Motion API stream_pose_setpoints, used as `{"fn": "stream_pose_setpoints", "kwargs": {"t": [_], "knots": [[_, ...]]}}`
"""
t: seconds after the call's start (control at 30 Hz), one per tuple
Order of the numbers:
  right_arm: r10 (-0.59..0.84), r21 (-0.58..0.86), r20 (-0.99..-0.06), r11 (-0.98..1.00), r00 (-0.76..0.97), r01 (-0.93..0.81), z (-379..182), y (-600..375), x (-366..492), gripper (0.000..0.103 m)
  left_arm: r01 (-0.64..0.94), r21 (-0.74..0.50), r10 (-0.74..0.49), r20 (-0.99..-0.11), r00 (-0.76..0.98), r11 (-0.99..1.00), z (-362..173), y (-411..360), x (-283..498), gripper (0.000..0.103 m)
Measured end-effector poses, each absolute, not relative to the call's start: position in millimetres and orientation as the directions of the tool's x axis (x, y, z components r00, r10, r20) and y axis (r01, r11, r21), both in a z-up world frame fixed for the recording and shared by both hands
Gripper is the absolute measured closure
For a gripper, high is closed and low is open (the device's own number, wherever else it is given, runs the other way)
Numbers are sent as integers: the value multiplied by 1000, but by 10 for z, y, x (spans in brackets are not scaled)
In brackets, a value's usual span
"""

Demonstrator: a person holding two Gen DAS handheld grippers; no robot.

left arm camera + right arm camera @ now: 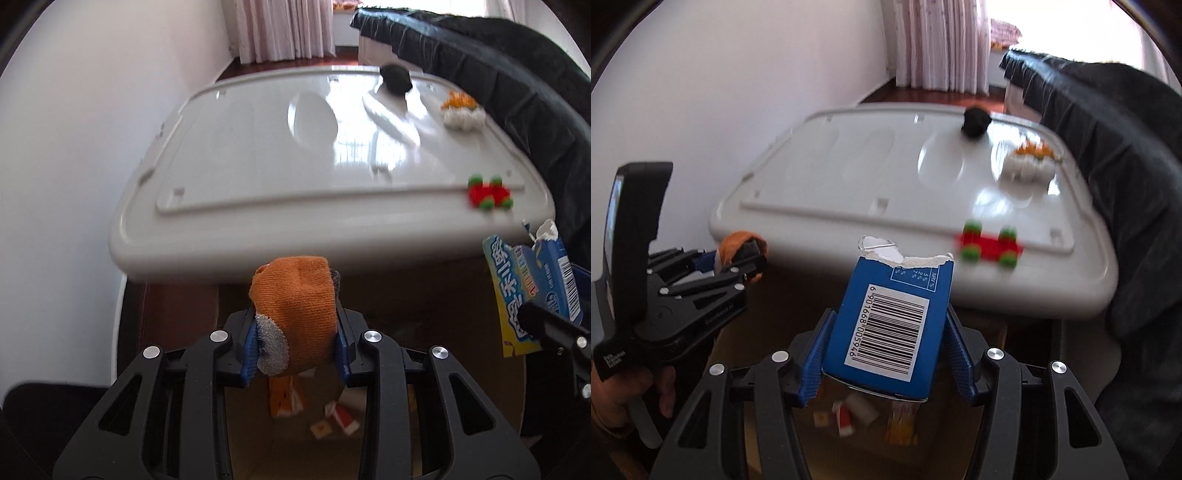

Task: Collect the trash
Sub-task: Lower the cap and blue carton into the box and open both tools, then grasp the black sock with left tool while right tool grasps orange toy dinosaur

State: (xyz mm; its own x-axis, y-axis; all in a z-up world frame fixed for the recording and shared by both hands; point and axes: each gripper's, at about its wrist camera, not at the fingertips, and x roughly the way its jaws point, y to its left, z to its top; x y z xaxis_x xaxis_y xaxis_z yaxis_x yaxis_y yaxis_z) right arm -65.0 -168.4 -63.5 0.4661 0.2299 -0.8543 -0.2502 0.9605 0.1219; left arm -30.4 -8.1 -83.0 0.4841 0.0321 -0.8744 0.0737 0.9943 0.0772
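Below my two tools the view is dim and blurred: a brown cardboard box (369, 302) opens under them, its far wall cut off by the white surface (295, 147). A few scraps (846, 417) lie on its floor, red, white and orange, too smeared to name. A dark cloth (498, 85) drapes along the surface's right edge and hides that side. The surface's middle is bare. A black lump (396, 76), an orange-and-white knitted piece (461, 110) and a red-and-green toy (488, 194) sit along its right part, the toy just at the near rim.

My left tool (297, 332) is clamped on an orange sock (295, 306) with a grey heel, bunched between the blue pads. My right tool (886, 354) grips a torn blue carton (886, 321), barcode facing up, ragged top pointing away. Both pieces hang over the box.
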Motion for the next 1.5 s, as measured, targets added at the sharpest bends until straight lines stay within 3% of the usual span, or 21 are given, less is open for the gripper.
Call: {"fn": "stream_pose_setpoints", "kwargs": {"t": [0.07, 0.13, 0.17, 0.2, 0.23, 0.27, 0.37, 0.73, 1.13, 1.3, 1.5], "knots": [[222, 128, -887, 961, 406, -245, -831, -1642, -741, 46, 78, 76, 33, -895, 444, 994, -943, -47, -401, 71], [195, 112, -913, 964, 357, -241, -996, -1590, -823, 45, 74, 60, 24, -911, 413, 995, -1000, -8, -451, 57], [184, 105, -922, 966, 339, -237, -1046, -1578, -827, 40, 68, 55, 23, -917, 399, 996, -1008, -3, -452, 51], [173, 101, -927, 969, 331, -224, -1083, -1577, -841, 35, 57, 55, 28, -918, 395, 997, -1006, 12, -473, 38], [156, 93, -928, 976, 338, -197, -1093, -1591, -856, 25, 50, 56, 31, -917, 398, 997, -990, 14, -471, 34], [148, 91, -927, 980, 344, -177, -1084, -1619, -854, 18, 46, 58, 34, -913, 406, 997, -955, 16, -461, 33], [157, 125, -915, 986, 372, -109, -1005, -1758, -806, 16, 52, 73, 45, -905, 423, 996, -888, 5, -462, 28], [144, 147, -853, 989, 502, -33, -587, -2076, -523, 15, 82, 41, -3, -882, 472, 996, -741, -110, -262, 27], [-68, 25, -600, 994, 797, 104, 552, -2746, -123, 9, 134, -57, -127, -788, 603, 989, -227, -722, 1009, 27], [-86, 33, -563, 991, 822, 126, 544, -2932, -51, 7, 174, -63, -155, -791, 592, 983, -337, -1145, 1683, 27], [-54, 55, -605, 992, 795, 110, 327, -3024, 32, 7, 184, -86, -175, -822, 542, 979, -664, -1472, 2394, 27]]}}
